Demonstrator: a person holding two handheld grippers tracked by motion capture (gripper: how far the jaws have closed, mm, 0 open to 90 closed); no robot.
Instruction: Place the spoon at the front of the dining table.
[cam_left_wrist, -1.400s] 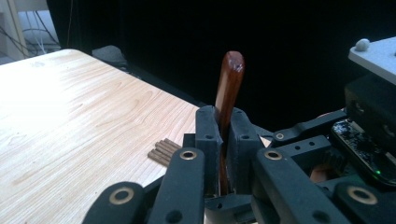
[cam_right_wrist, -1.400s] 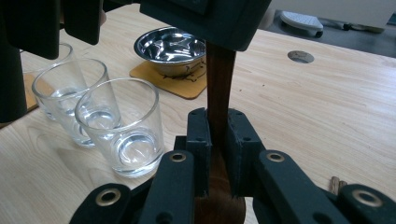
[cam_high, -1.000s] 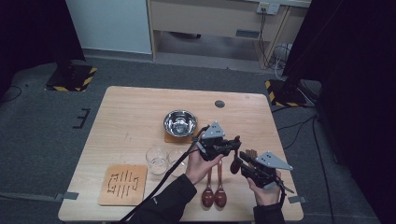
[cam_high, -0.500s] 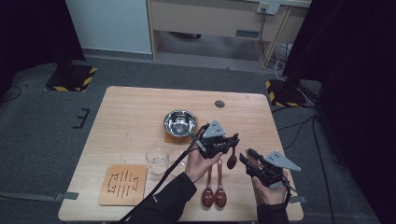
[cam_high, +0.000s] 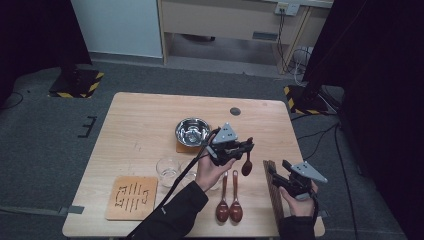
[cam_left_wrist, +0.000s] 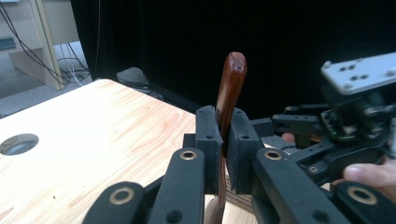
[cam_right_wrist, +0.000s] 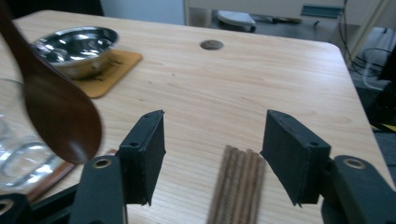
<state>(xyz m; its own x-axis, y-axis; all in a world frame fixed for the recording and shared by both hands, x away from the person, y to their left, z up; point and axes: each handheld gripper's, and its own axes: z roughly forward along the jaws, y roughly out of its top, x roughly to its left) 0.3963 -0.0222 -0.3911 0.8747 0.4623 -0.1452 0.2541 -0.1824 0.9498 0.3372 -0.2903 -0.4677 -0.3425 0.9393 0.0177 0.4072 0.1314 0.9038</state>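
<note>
My left gripper (cam_high: 246, 146) (cam_left_wrist: 223, 135) is shut on the handle of a dark wooden spoon (cam_high: 246, 164) (cam_left_wrist: 232, 79). The spoon hangs above the table with its bowl (cam_right_wrist: 56, 116) down and its handle end up. Two more wooden spoons (cam_high: 229, 201) lie side by side near the front edge, below it. My right gripper (cam_high: 276, 172) (cam_right_wrist: 212, 158) is held open near the front right, with nothing between its jaws. It is over a bundle of brown sticks (cam_high: 271, 186) (cam_right_wrist: 239, 186) and also appears in the left gripper view as the right gripper (cam_left_wrist: 350, 126).
A steel bowl (cam_high: 192, 131) (cam_right_wrist: 77, 46) stands on a brown mat mid-table. A clear glass (cam_high: 168, 168) (cam_right_wrist: 14, 149) stands left of the left hand. A wooden coaster (cam_high: 132, 196) with slits lies front left. A round hole (cam_high: 235, 111) (cam_right_wrist: 211, 45) marks the tabletop's far side.
My right gripper has drawn back to the right, away from the hanging spoon. The left gripper has kept the spoon and stayed nearly in place.
</note>
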